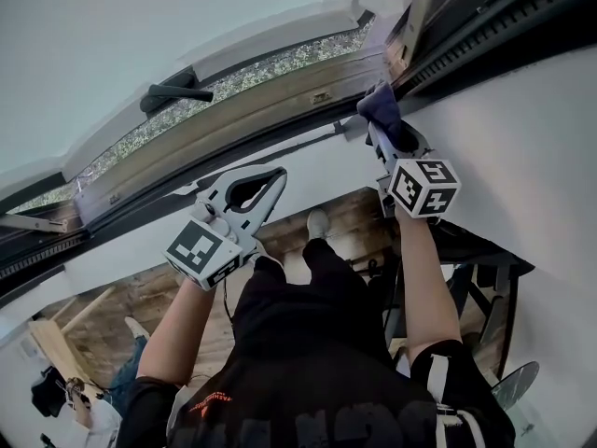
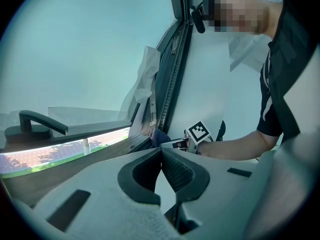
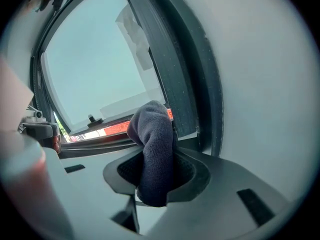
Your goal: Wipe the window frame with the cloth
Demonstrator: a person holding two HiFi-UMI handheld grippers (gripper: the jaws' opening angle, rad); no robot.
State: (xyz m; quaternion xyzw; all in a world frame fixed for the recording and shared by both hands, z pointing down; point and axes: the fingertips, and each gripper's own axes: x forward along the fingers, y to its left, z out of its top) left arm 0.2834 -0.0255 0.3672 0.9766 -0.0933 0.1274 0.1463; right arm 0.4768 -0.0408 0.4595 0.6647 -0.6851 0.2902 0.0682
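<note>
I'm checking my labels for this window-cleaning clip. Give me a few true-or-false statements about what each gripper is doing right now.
1. The right gripper is shut on a dark blue knitted cloth. True.
2. The left gripper also grips a cloth. False: its jaws are together on nothing.
3. The cloth is up at a corner of the window frame. True.
4. The black lever handle is in the left gripper. False: it sits on the frame, apart from both grippers.

I record the cloth (image 3: 150,129) as dark, matt, knitted fabric. The right gripper (image 3: 155,156) and left gripper (image 2: 161,154) are matt grey plastic with ribbed black pads (image 2: 177,171). At 12 o'clock in the head view, the window frame (image 1: 233,124) rail looks like worn wood, and its handle (image 1: 173,93) is matt black.
</note>
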